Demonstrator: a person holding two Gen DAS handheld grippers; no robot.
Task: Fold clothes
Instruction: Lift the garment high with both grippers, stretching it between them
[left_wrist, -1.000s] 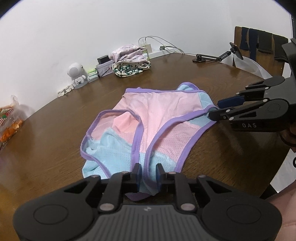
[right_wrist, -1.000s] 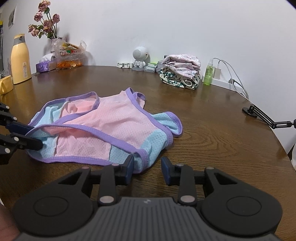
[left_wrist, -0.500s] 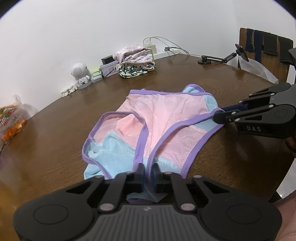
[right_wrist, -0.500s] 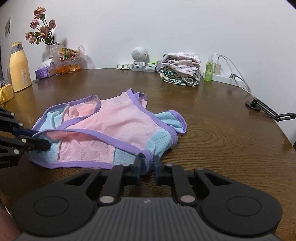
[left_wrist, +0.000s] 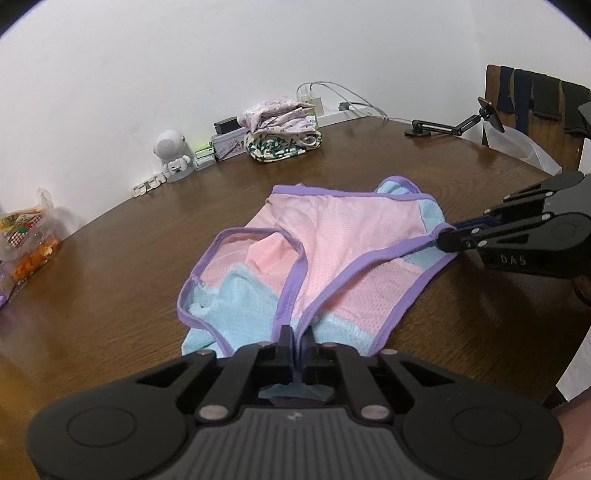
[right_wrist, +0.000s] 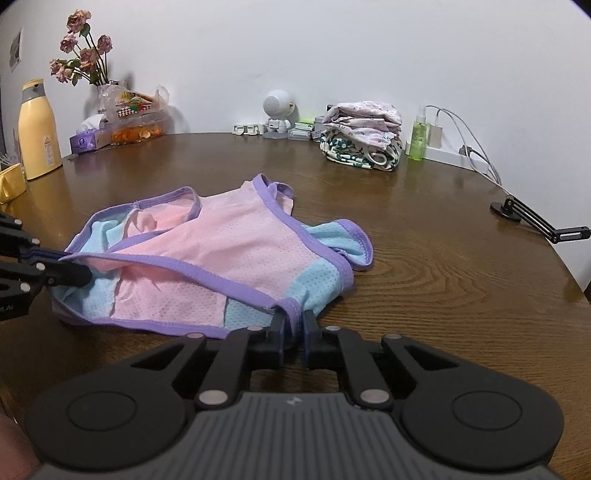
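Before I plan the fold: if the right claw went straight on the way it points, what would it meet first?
The right claw is already shut on the pink and blue garment, so it would push into that cloth first, then probably the wooden table beneath.

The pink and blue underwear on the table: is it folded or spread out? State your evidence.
Spread out. The underwear lies flat on the table, waistband and both leg openings showing, with no layer doubled over.

the underwear (left_wrist: 332, 258) hem is hidden under the left hand-held gripper (left_wrist: 297, 345); chair (left_wrist: 535, 110) cut off at the edge.
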